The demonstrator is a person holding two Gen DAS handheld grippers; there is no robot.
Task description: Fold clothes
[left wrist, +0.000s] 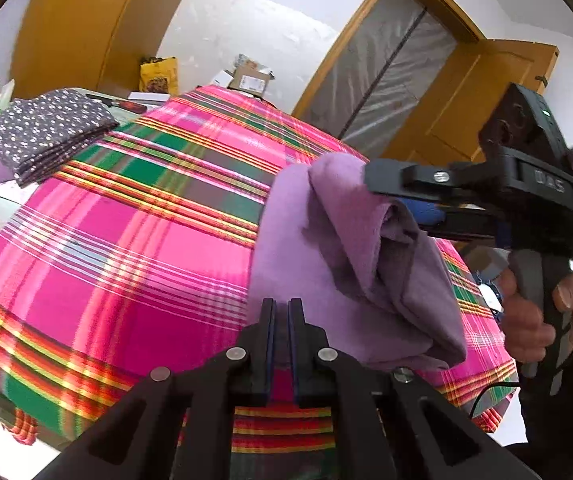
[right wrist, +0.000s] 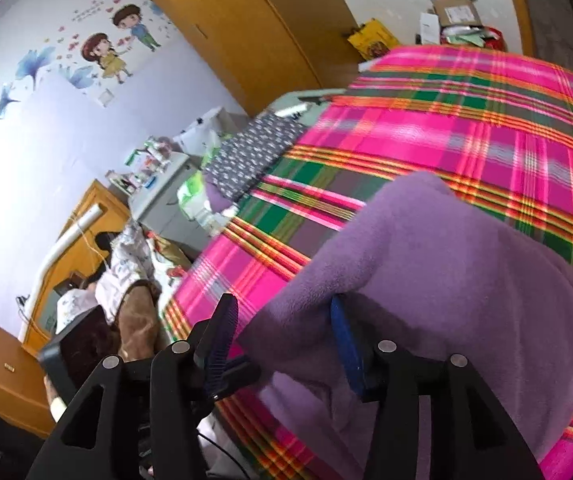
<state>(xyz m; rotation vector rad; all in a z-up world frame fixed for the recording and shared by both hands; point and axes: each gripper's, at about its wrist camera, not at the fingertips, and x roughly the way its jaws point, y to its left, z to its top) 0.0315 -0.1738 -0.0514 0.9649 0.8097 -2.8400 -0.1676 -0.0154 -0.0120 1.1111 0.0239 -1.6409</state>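
While the purple garment [left wrist: 350, 256] is lying bunched on the pink plaid cloth [left wrist: 126, 240], the left gripper [left wrist: 281, 312] is sitting at its near edge with its two fingers drawn almost together, only a thin slit showing between them and nothing visibly caught there. The right gripper [right wrist: 282, 332] is holding its fingers well apart, with a raised fold of the garment [right wrist: 426, 272] draping over the blue-padded finger [right wrist: 344, 344] and spilling into the gap; whether that fold is being pressed from both sides cannot be told. In the left wrist view a hand [left wrist: 534, 312] is wrapping the right tool's handle, to the right of the left fingers. Far ahead and to the left of those fingers a folded dotted grey garment [left wrist: 46, 132] is resting on a purple one at the cloth's far corner. The right gripper's own body is hiding the garment's near edge, and the clutter beyond the cloth is too blurred to name
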